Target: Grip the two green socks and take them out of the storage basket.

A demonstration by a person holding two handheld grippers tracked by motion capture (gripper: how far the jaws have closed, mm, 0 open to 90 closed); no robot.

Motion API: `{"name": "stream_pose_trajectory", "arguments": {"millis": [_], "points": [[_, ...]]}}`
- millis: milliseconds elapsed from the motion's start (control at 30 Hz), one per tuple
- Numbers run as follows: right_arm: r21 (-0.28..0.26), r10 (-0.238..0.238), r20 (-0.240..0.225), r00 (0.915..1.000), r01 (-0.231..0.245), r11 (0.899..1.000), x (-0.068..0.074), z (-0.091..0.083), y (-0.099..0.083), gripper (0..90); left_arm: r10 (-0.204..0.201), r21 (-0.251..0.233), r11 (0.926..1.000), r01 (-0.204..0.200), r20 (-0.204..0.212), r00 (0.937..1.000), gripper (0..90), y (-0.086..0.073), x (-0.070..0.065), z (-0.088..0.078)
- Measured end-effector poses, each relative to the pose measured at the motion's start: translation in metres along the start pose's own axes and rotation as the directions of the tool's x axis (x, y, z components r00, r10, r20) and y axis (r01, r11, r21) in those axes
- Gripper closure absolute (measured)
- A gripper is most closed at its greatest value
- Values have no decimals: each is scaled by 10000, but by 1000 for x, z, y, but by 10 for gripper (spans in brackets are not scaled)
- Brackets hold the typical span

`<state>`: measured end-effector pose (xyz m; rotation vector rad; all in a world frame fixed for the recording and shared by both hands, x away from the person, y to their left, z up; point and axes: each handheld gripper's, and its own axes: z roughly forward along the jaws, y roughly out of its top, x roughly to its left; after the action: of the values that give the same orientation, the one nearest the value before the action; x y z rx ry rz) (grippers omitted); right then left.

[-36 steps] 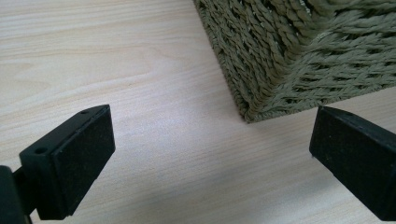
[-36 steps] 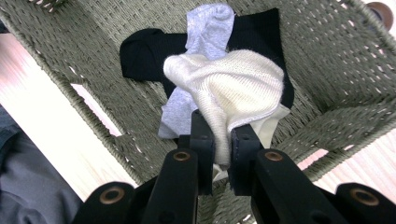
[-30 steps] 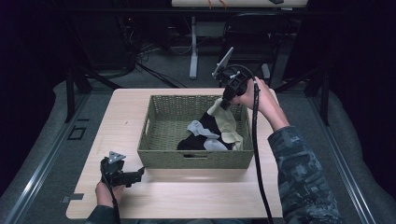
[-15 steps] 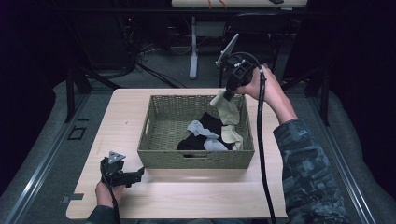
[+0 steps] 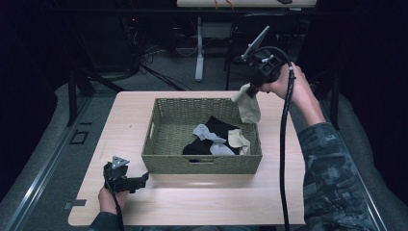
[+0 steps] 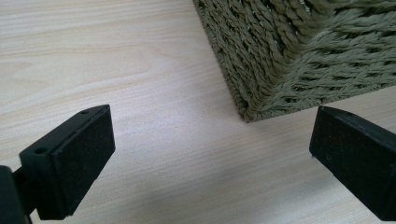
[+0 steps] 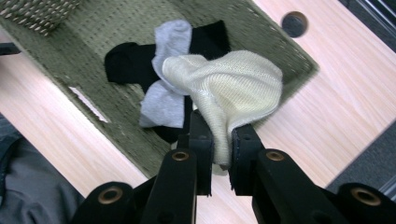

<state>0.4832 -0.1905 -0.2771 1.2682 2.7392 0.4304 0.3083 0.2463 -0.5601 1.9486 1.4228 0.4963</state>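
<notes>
Above wicker basket, right claw pinches limp, ribbed cream sock.

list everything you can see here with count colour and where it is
cream sock: 1, cream, hanging from the right gripper above the basket's far right corner
basket: 1, olive green woven, middle of the table
black socks: count unclear, black, inside the basket
grey socks: count unclear, light grey, on the black ones in the basket
second cream sock: 1, cream, inside the basket at its right
table: 1, light wood, under the basket
right gripper: 1, black, raised, shut on the cream sock
left gripper: 1, black, low over the table by the basket's near left corner, open with nothing between the jaws
</notes>
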Motion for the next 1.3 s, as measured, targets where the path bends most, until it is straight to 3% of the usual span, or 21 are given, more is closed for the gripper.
{"name": "stream_pose_trajectory", "arguments": {"millis": [267, 533, 633, 800, 867, 1167, 1200, 1300], "points": [[-233, 908, 312, 9954, -901, 9957, -34, -12, -32, 822, 6, 9, 10000, -6, 9, 10000, 1, 0, 0, 0], [1, 1645, 607, 9845, -1648, 9863, -60, -4, -56, 820, 26, -5, 10000, -26, 1, 10000, 1, 0, -1, 0], [108, 2043, 593, 9771, -2053, 9786, -72, 14, -67, 819, 33, 24, 10000, -33, -1, 10000, 1, 0, 0, 0], [566, 2235, 669, 9724, -2273, 9722, -85, 43, -79, 819, 31, 18, 10000, -31, -4, 10000, 1, 0, 0, 0], [605, 2434, 666, 9676, -2474, 9670, -87, 59, -84, 819, 32, 14, 10000, -32, -9, 10000, 1, 0, 0, 0], [1109, 2781, 265, 9602, -2793, 9538, -98, 119, -106, 815, 29, 22, 10000, -29, -7, 10000, 1, 0, 0, 0], [1109, 2781, 265, 9602, -2793, 9538, -98, 119, -106, 815, 29, 22, 10000, -29, -7, 10000, 1, 0, 0, 0], [1283, 2914, 155, 9565, -2910, 9481, -98, 144, -115, 810, 32, 2, 10000, -32, -19, 10000, 1, 0, 0, 0]]}}
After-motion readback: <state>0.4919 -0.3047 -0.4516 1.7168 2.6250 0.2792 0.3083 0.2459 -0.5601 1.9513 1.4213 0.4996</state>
